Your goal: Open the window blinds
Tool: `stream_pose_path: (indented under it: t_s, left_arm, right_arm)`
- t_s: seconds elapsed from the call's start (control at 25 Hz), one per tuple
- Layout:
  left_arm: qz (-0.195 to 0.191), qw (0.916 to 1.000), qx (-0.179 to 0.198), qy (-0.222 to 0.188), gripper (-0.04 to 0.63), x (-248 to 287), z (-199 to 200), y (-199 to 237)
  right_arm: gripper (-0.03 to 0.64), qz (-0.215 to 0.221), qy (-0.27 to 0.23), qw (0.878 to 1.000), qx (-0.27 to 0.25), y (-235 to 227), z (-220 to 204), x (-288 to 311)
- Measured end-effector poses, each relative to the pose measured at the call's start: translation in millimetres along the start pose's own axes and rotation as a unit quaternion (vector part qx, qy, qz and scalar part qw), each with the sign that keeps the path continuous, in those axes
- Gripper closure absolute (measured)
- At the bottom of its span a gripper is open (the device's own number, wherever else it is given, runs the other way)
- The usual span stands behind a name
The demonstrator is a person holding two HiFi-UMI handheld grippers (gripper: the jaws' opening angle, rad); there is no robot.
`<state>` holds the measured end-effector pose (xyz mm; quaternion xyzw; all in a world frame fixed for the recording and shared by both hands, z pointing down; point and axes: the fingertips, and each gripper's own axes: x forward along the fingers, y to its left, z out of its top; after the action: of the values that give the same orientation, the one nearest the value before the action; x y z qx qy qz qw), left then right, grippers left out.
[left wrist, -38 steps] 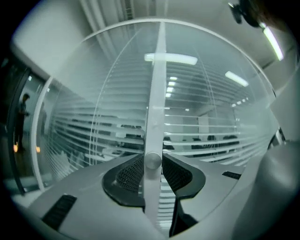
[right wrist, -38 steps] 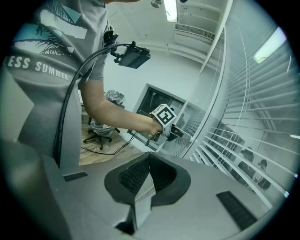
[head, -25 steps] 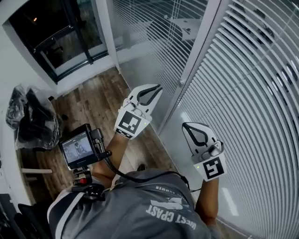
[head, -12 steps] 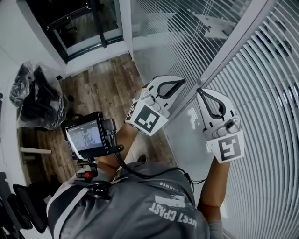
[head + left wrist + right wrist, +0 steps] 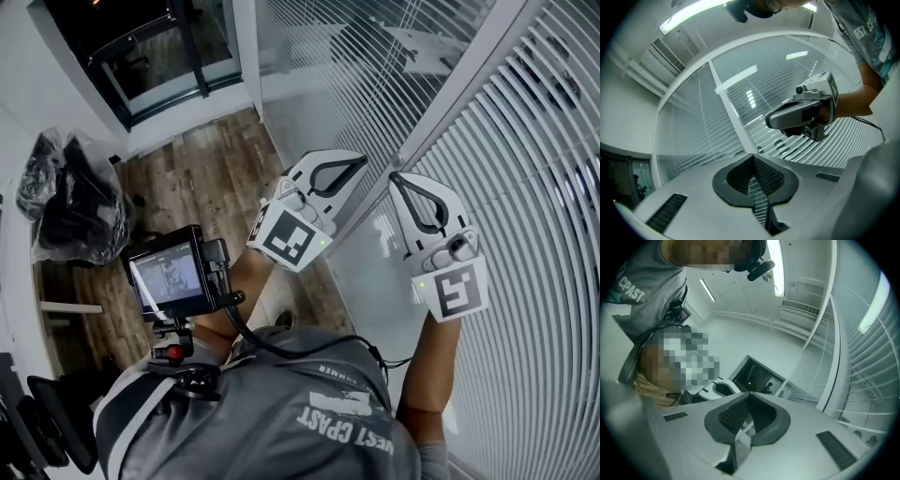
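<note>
White slatted blinds (image 5: 525, 187) hang behind glass on the right, split by a white frame post (image 5: 450, 103). My left gripper (image 5: 361, 161) is held up level with its tips close to that post, jaws shut; nothing shows between them in the left gripper view (image 5: 753, 157). My right gripper (image 5: 394, 176) is raised beside it, just right of the post, and its jaws also meet at the tip (image 5: 749, 393) with nothing in them. The left gripper view shows the right gripper (image 5: 767, 122) in front of the slats (image 5: 843, 140). Whether either tip touches the frame is unclear.
Black bags (image 5: 70, 202) lie on the wood floor at left. A small monitor (image 5: 169, 277) sits on the person's chest rig. A dark glass door (image 5: 141, 47) is at the far end. A thin cord (image 5: 705, 136) hangs in the left pane.
The right gripper has risen from low by the wall to beside the left gripper at the frame post. The left gripper stays near the post, with a slight roll.
</note>
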<state>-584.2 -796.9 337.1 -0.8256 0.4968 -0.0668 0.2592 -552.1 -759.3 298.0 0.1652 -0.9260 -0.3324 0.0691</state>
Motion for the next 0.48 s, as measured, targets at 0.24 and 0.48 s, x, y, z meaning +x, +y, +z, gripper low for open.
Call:
stream_pose_path:
  t_s: [0.24, 0.48]
  left_arm:
    - [-0.007, 1.0000, 0.001, 0.001, 0.592, 0.6, -1.3, -4.5]
    - [-0.010, 1.0000, 0.001, 0.000, 0.592, 0.4, -3.1, -6.8]
  right_arm:
    - [0.620, -0.003, 0.004, 1.000, 0.000, 2.0, -2.9, -2.1]
    - [0.620, -0.002, 0.010, 1.000, 0.001, 5.8, -6.5, -2.8]
